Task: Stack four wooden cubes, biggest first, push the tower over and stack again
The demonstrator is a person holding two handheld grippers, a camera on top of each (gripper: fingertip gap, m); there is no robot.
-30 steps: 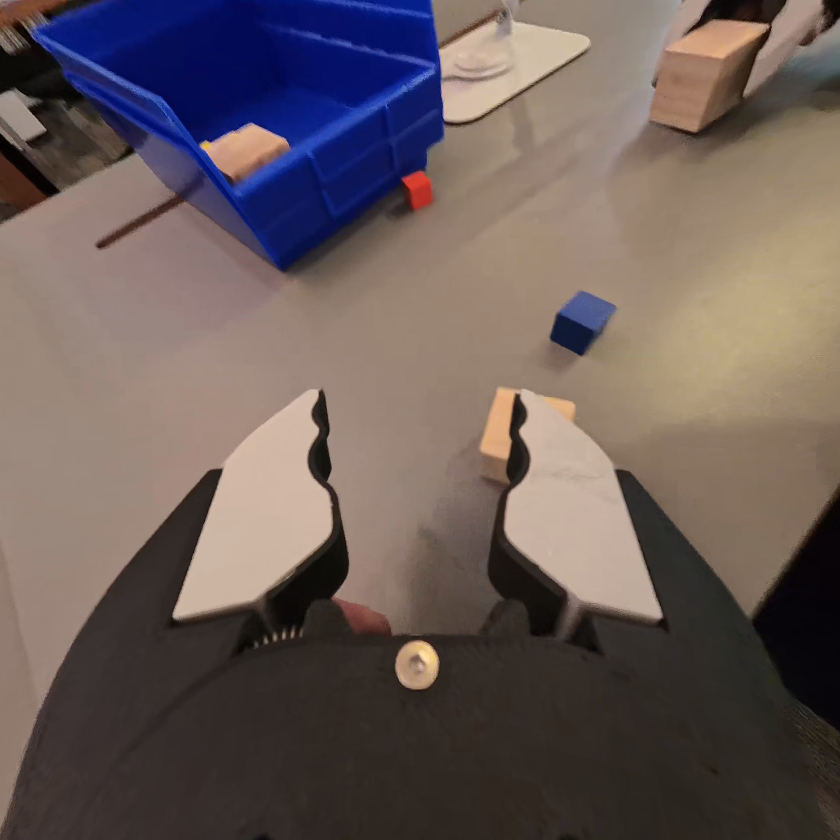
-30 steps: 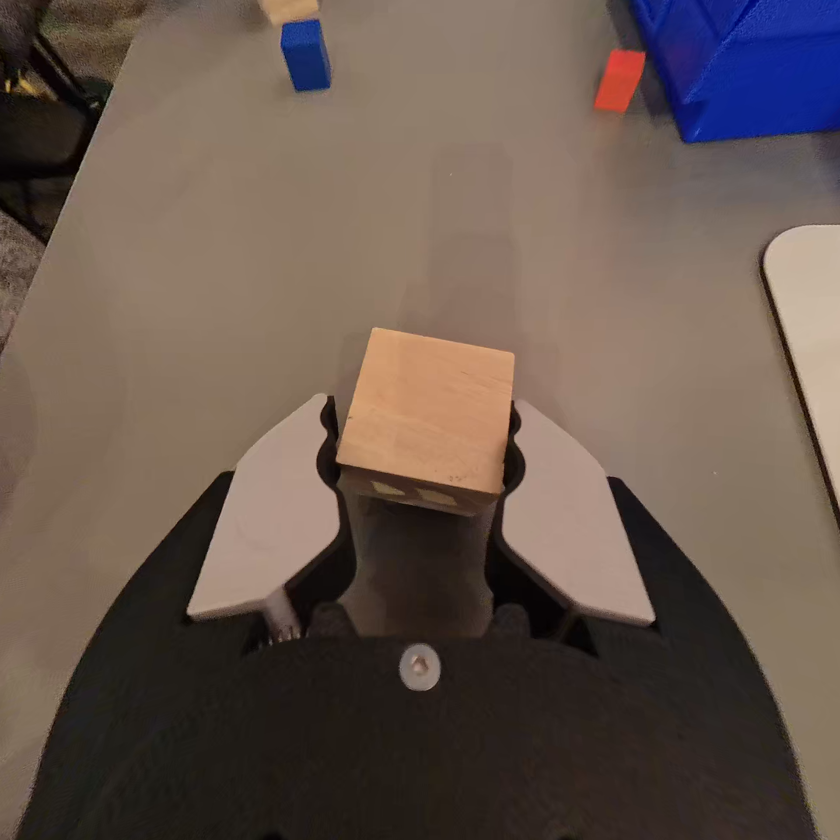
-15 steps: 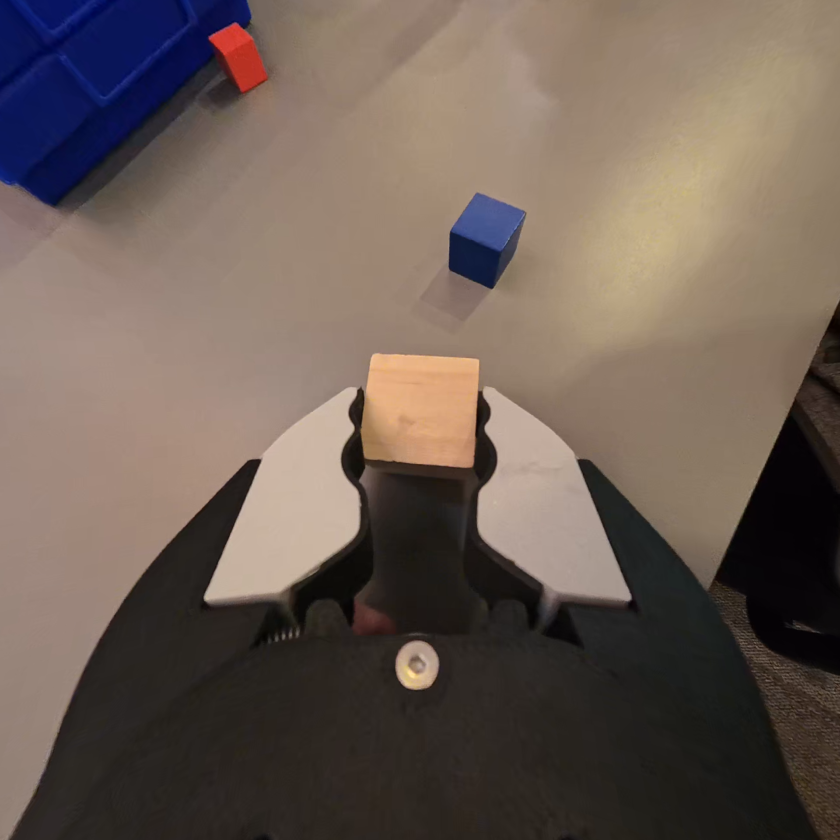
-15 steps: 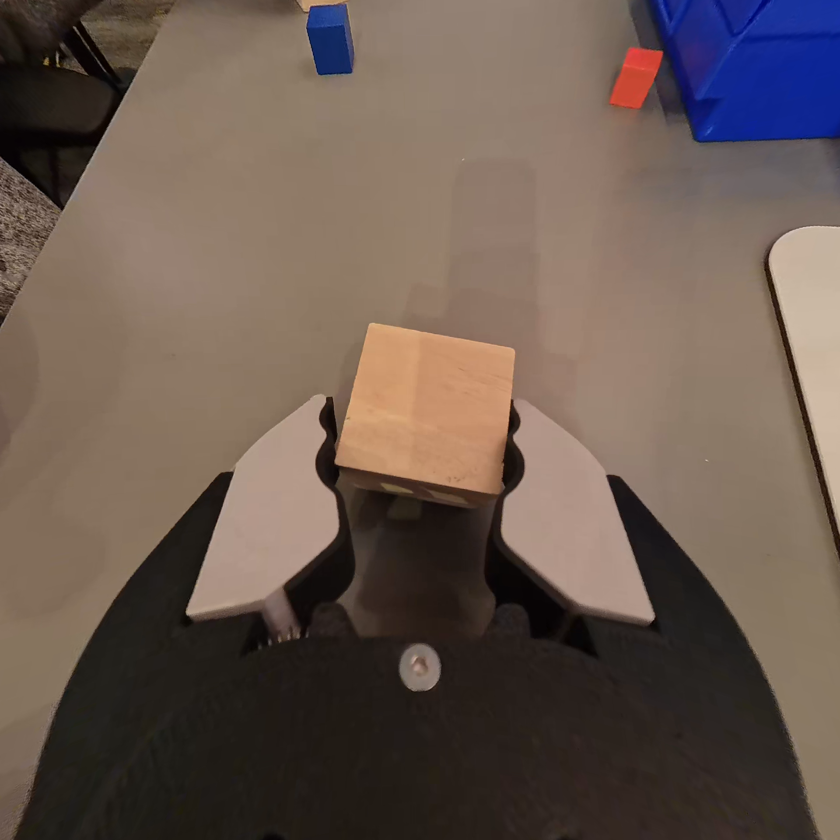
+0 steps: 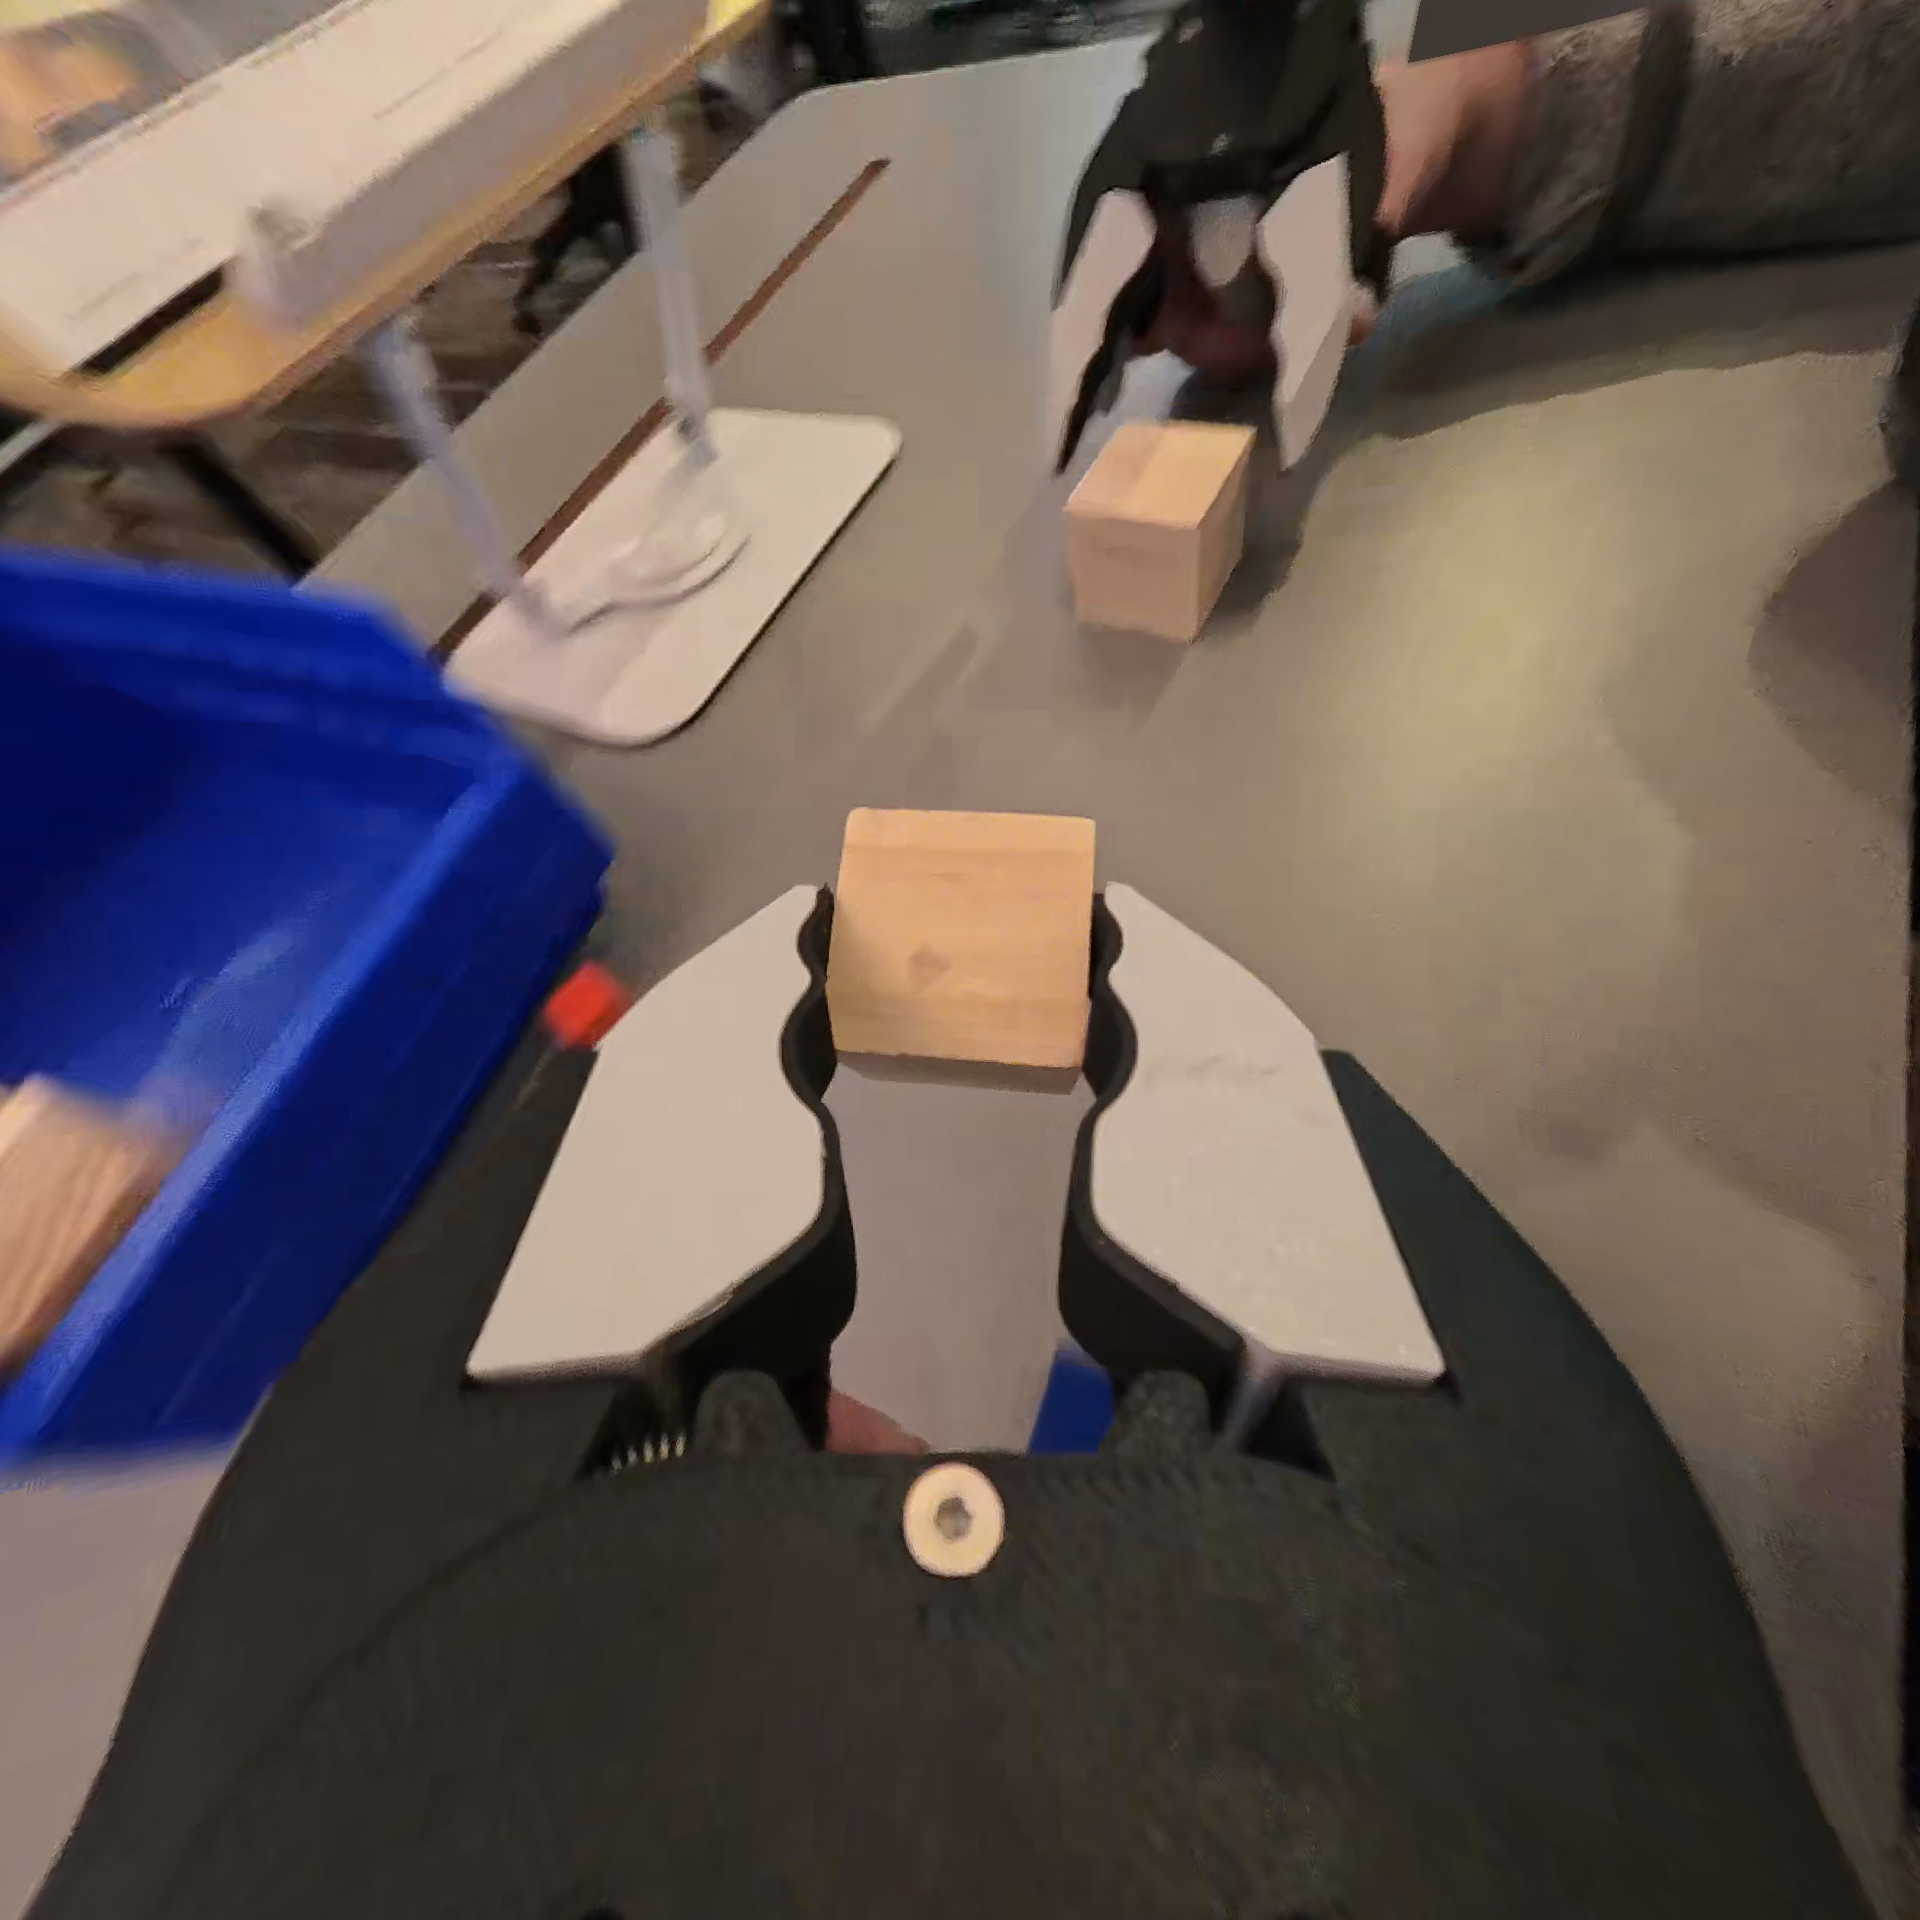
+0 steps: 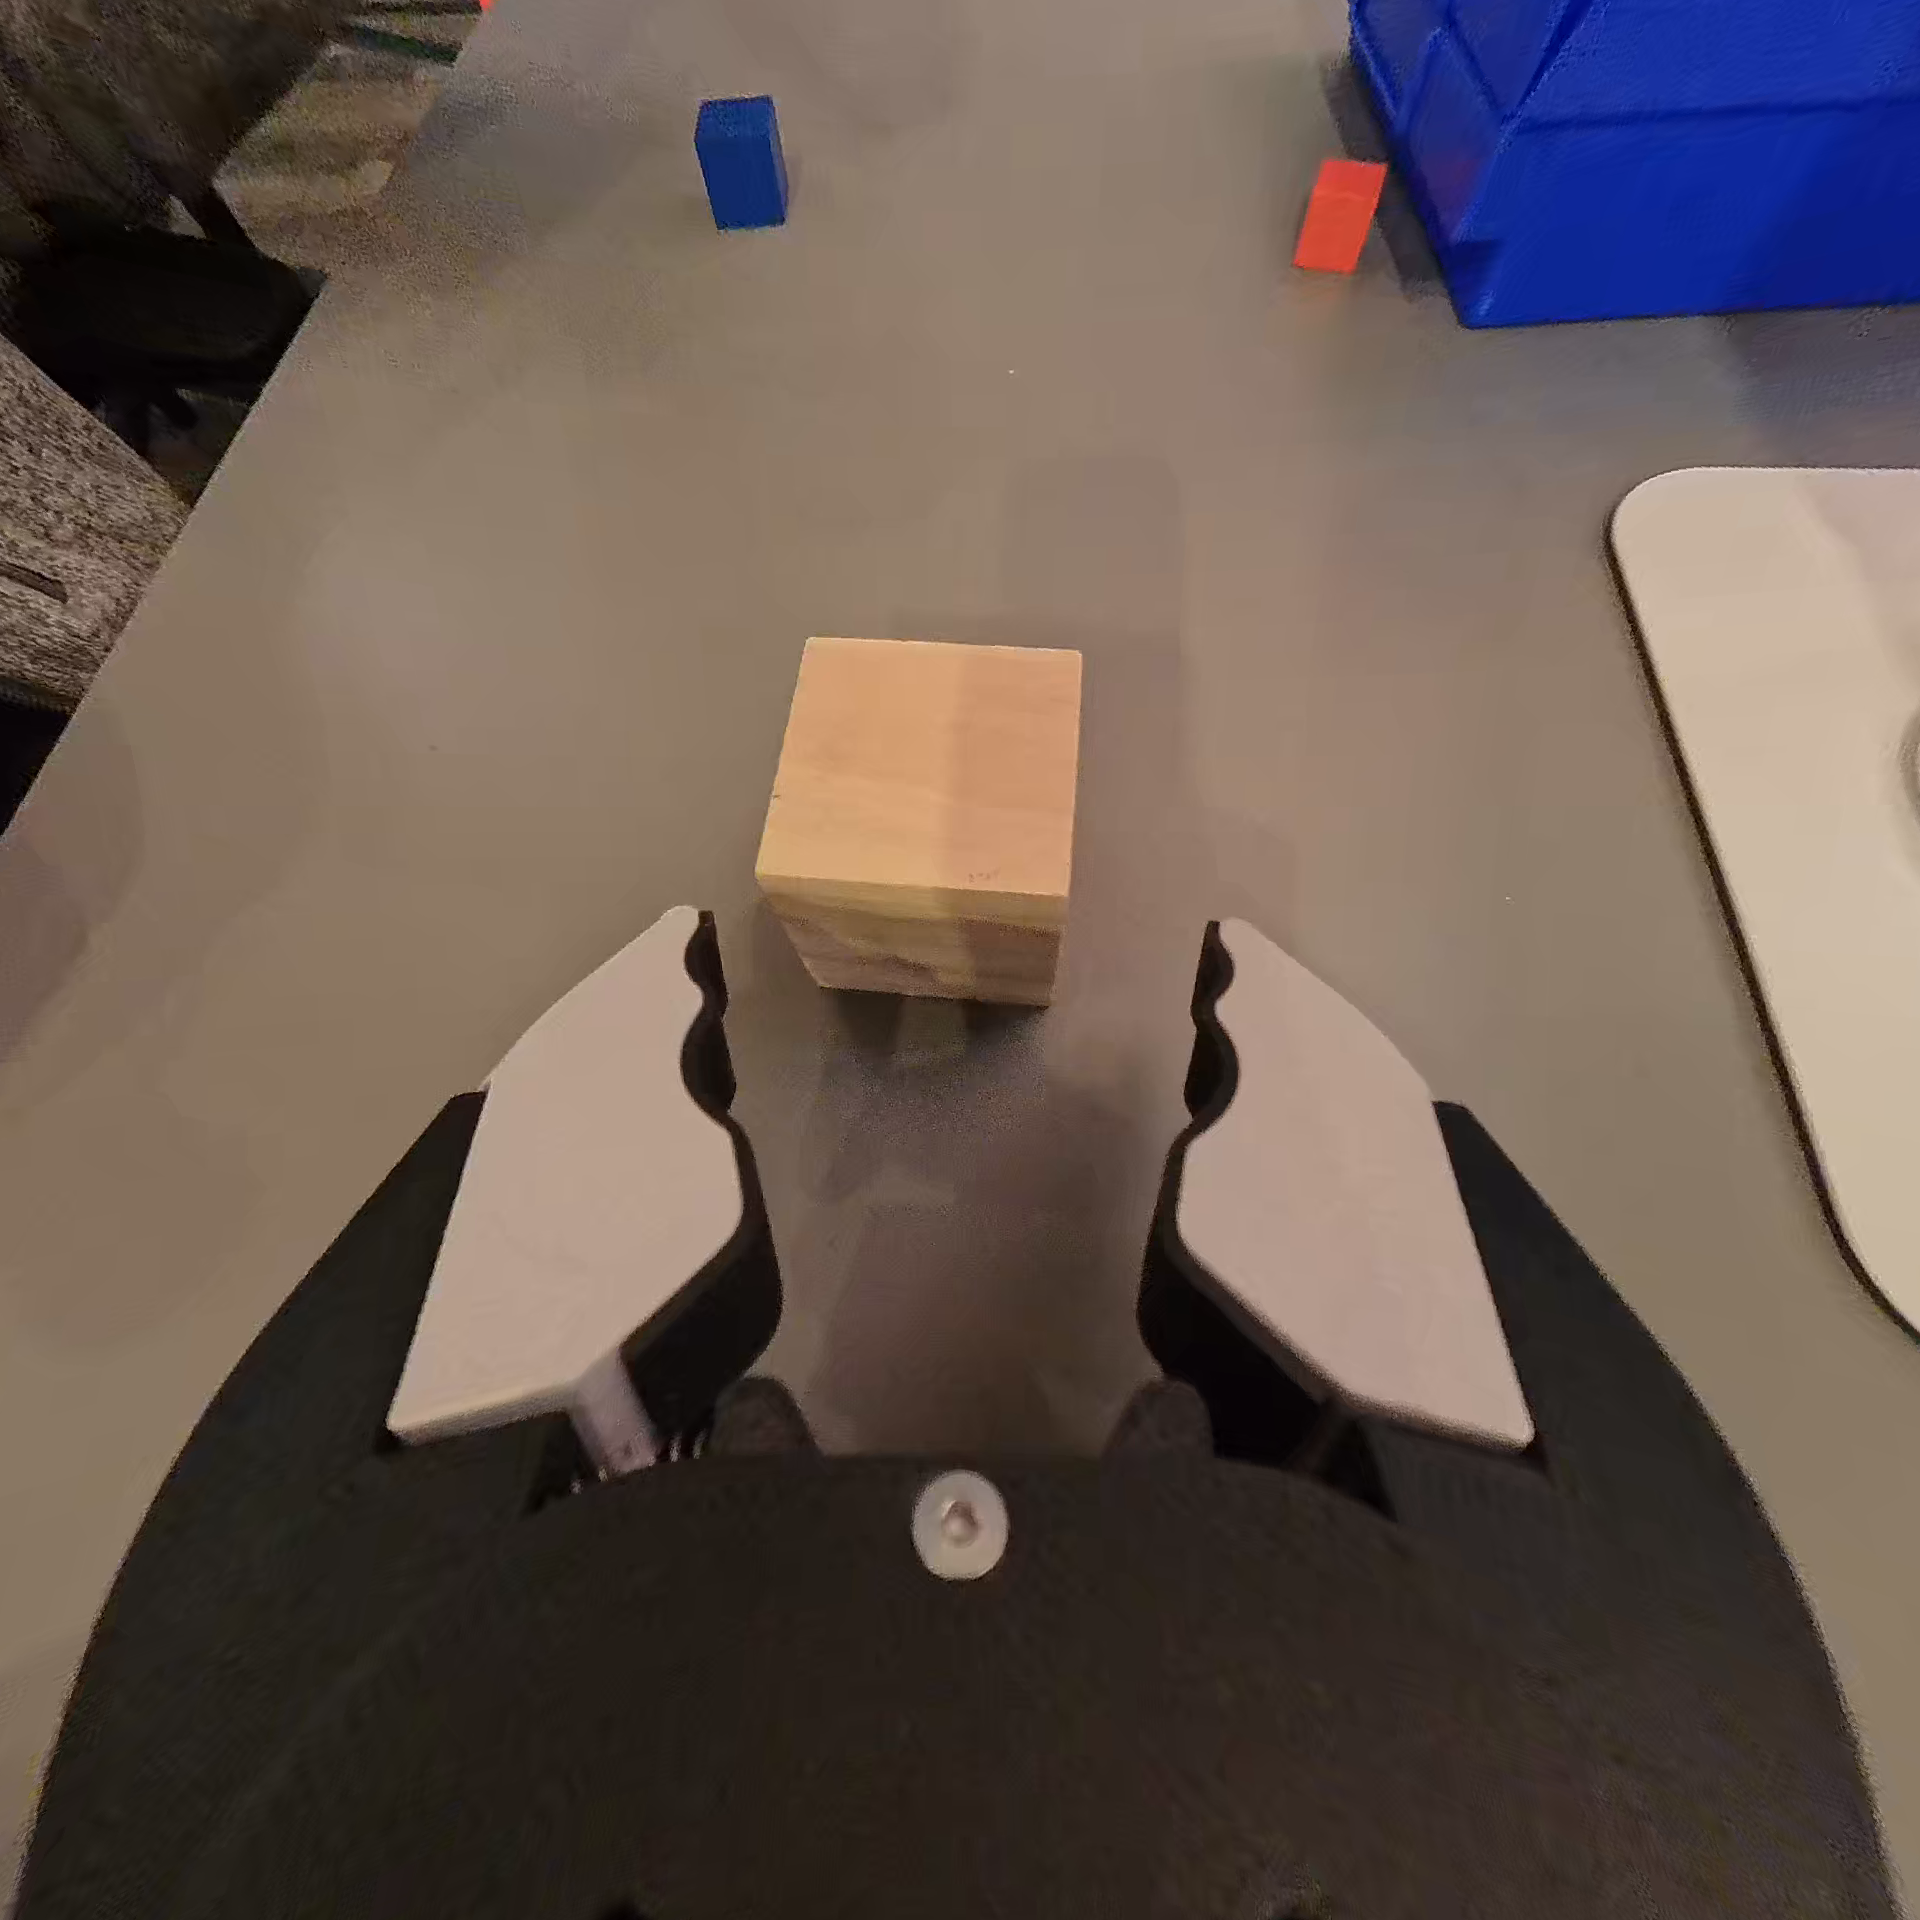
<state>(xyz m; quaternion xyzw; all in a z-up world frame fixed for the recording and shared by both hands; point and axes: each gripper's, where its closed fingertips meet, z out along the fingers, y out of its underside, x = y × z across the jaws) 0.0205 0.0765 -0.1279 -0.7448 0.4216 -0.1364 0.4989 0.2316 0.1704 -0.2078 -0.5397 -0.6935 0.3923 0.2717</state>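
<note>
My left gripper (image 5: 961, 914) is shut on a smaller plain wooden cube (image 5: 961, 951) and holds it above the grey table (image 5: 1455, 831). The biggest wooden cube (image 6: 920, 810) stands on the table just beyond my right gripper (image 6: 956, 925), which is open and empty. The same big cube (image 5: 1158, 540) shows far ahead in the left wrist view, with the right gripper (image 5: 1174, 436) open just behind and above it. Another wooden cube (image 5: 52, 1195) lies blurred inside the blue bin (image 5: 260, 935).
A blue cube (image 6: 740, 161) and a red cube (image 6: 1338, 213) stand on the far table; the red one (image 5: 587, 1003) is beside the bin (image 6: 1662, 156). A white stand base (image 5: 707, 561) lies right of the big cube (image 6: 1787, 779). The table edge runs along the left (image 6: 208, 488). Across from one pair of fingers to the other is roughly 25 centimeters.
My right gripper set the big cube down, opened and drew back. My left gripper closed on the smaller cube, lifted it and swung toward the big cube.
</note>
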